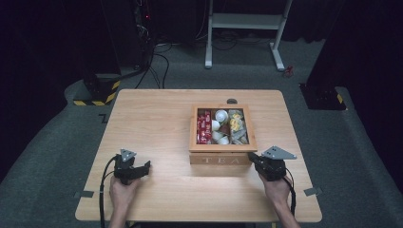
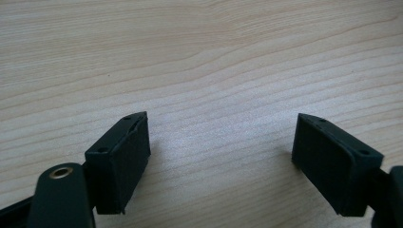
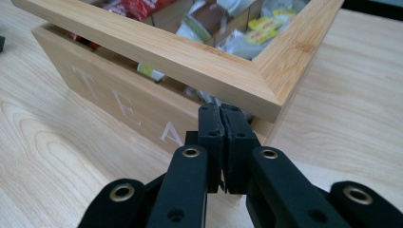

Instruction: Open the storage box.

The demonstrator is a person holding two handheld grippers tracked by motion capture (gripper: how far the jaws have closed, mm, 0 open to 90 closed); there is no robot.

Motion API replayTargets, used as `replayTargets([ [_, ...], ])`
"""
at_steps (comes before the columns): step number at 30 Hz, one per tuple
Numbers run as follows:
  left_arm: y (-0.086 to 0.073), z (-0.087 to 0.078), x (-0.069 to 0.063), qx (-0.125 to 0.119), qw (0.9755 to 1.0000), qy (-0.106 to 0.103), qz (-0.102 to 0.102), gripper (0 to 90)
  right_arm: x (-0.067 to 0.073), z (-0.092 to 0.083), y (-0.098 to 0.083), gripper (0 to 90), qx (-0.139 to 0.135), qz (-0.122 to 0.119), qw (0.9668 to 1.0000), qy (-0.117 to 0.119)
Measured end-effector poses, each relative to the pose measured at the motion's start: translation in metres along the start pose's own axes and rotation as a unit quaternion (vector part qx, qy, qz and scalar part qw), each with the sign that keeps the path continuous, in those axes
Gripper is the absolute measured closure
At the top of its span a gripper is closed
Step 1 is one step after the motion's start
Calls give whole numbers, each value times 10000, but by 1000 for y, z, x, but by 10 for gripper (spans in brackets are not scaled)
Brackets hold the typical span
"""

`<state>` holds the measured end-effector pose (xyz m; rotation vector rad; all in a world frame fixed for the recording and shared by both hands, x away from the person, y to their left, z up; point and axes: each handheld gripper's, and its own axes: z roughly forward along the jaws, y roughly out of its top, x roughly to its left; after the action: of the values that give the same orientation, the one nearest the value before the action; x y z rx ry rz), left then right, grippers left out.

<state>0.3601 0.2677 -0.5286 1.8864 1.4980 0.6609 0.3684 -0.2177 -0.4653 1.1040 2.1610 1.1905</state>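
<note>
Closed right gripper (image 3: 222,111) is nosing in under the lid corner of the tea box (image 1: 222,159).

The left gripper (image 2: 221,156) is resting low over bare table (image 2: 199,57) near the front edge, its jaws spread wide with nothing between them; the right gripper's jaws are pressing flat together, tips sitting at the gap beneath the raised lid (image 3: 157,50), pinching nothing; beyond, the box is standing at mid-table, its compartments holding red packets (image 1: 204,126), white creamer cups (image 1: 219,126) and yellow-tagged sachets (image 1: 236,124).
</note>
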Motion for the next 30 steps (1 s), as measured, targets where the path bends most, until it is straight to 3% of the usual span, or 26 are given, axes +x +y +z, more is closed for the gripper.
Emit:
replayTargets([
  [13,0,-1,1,14,10000,-79,-38,209,-1,1,20,873,-171,-108,9998,25],
  [18,2,-3,1,-111,9995,-278,-140,220,-4,-3,30,871,-267,-153,9995,57],
  [22,9,-6,-5,-201,9988,-431,-66,218,-7,-6,40,869,-369,-142,9992,91],
  [30,34,-14,-23,-520,9942,-937,54,221,-12,-8,56,866,-477,-192,9986,137],
])
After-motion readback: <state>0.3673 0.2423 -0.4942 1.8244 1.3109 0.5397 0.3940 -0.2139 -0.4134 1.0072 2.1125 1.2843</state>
